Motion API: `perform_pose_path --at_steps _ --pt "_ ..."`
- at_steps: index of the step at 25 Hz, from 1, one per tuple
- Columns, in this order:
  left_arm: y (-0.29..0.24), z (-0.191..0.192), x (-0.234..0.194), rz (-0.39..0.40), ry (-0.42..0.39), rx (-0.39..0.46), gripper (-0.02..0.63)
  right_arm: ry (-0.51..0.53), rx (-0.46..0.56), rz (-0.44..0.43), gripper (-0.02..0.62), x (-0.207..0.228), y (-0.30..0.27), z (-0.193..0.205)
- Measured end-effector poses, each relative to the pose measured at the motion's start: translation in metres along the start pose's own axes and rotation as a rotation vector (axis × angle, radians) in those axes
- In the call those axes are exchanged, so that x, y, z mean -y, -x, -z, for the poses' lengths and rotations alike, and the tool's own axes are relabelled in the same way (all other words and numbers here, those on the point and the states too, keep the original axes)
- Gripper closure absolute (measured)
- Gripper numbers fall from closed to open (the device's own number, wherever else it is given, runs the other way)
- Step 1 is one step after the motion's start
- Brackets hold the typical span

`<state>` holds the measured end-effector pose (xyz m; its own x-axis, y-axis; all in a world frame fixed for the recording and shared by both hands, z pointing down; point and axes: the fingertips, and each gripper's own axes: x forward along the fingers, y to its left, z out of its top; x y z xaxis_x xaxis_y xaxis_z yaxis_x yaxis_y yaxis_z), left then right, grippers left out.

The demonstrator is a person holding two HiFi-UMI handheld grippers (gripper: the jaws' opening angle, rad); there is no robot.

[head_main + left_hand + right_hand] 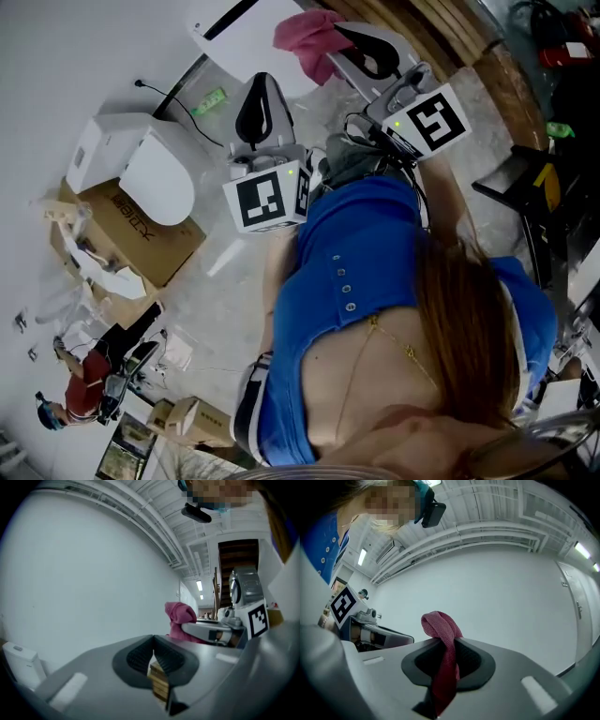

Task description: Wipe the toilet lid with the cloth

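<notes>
Left tongs (153, 638): closed, with the pad tips meeting and nothing between them. They are held up in the air beside the right tongs.
Right tongs (448, 641): clamped on the cloth (440, 626) and raised in front of the person.
Cloth: pink and bunched. One fold stands above the pads and the rest hangs down between them. In the head view it sticks out past the jaw tips (305, 36).
Toilet (112, 150): white, down at the left of the head view, by the white wall.
Lid (157, 185): shut, nothing touching it, well apart from the cloth and both tongs.
Box (155, 242): brown cardboard, on the floor under the toilet.
</notes>
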<state>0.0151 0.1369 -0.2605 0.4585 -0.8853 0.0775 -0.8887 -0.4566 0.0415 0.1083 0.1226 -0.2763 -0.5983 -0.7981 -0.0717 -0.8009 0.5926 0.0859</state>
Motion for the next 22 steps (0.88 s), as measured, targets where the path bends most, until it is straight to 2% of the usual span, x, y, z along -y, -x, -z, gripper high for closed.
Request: perform_pose_path --at_steps 4,7,12,17,22 --pt "-0.006 -0.013 0.019 -0.031 -0.009 0.027 0.604 0.042 0.025 -0.005 0.532 0.023 0.011 -0.014" --pt "-0.015 -0.02 0.039 -0.033 0.013 0.03 0.604 0.047 0.033 -0.007 0.532 0.042 0.025 -0.02" --pt "-0.029 -0.028 0.079 -0.028 -0.005 0.039 0.604 0.063 0.033 -0.005 0.532 0.07 0.049 -0.024" --pt "-0.039 -0.02 0.106 -0.051 -0.015 0.03 0.604 0.062 0.033 -0.053 0.532 0.078 0.06 -0.01" --pt "-0.039 -0.013 0.107 -0.096 0.002 0.033 0.604 0.061 -0.015 -0.094 0.532 0.075 0.06 0.008"
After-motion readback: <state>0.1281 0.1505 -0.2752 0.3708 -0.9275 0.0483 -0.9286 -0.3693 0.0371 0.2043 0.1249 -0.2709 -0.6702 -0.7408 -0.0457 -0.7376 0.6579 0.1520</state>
